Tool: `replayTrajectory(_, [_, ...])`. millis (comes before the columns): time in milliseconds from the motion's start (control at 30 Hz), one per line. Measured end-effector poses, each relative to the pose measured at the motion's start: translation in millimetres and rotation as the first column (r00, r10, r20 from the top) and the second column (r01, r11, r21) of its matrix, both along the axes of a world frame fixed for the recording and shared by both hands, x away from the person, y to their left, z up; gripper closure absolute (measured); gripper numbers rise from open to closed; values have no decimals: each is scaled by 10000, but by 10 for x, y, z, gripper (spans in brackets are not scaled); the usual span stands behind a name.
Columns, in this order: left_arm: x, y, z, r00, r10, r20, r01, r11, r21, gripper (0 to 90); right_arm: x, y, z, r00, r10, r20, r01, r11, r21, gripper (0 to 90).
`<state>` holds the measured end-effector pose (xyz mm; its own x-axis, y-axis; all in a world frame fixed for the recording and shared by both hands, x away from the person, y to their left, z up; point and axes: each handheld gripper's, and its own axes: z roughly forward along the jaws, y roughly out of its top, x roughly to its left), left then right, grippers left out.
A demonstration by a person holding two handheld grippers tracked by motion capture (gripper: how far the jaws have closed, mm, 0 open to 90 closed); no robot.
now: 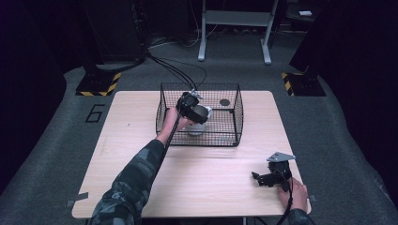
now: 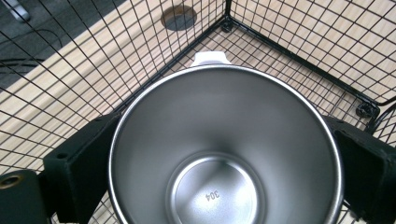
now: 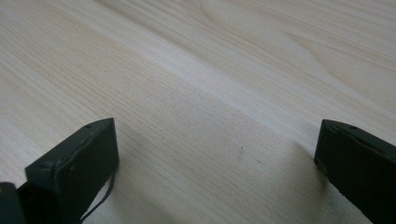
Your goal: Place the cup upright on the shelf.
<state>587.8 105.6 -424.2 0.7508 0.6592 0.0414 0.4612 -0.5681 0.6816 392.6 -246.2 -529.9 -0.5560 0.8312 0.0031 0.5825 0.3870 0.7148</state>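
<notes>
Inside the wire basket [image 1: 237,112], at the far middle of the wooden table [image 1: 126,140]: left gripper [image 1: 202,115], held out on a camouflage-sleeved arm [image 1: 133,180], pinching a steel cup [image 1: 197,127]. Seen along the left gripper's own jaws: cup [image 2: 224,149] upright and open upward, one black jaw pressed to each side of its wall, "304" stamped in its bottom. Just beyond the rim, a small white tab [image 2: 211,58], poking out from behind the cup. Whether the cup touches the basket floor or hangs a little above it, cannot tell. Farther back through the mesh [image 2: 289,42], a dark round hole [image 2: 179,17] in the tabletop near the basket's corner.

Well apart, near the table's right front corner: right gripper [image 1: 261,179], low over bare wood, grey three-cornered plate [image 1: 280,156] on top, hand [image 1: 293,193] behind it. Along its own view, jaws spread wide, nothing between them but pale wood grain [image 3: 219,93], tips resting on or just over the surface
</notes>
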Motion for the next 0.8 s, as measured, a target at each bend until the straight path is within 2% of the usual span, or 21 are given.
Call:
replayTrajectory(467, [-2,43,1,9996,49,-269,-42,9997,258,58,1,0,0,10000,6,8,-6,10000,-6,0])
replayTrajectory(567, [-8,60,2,9994,70,-345,-60,9996,281,57,2,-11,1,9999,155,-1,-155,9998,-96,0])
replayTrajectory(667, [-29,74,4,9994,-12,-334,27,9991,426,56,1,-10,1,9999,148,-3,-148,9999,-87,0])
replayTrajectory(800, [-58,91,-5,9996,-2,-265,13,9992,408,55,1,-9,1,9999,138,-3,-138,9999,-79,0])
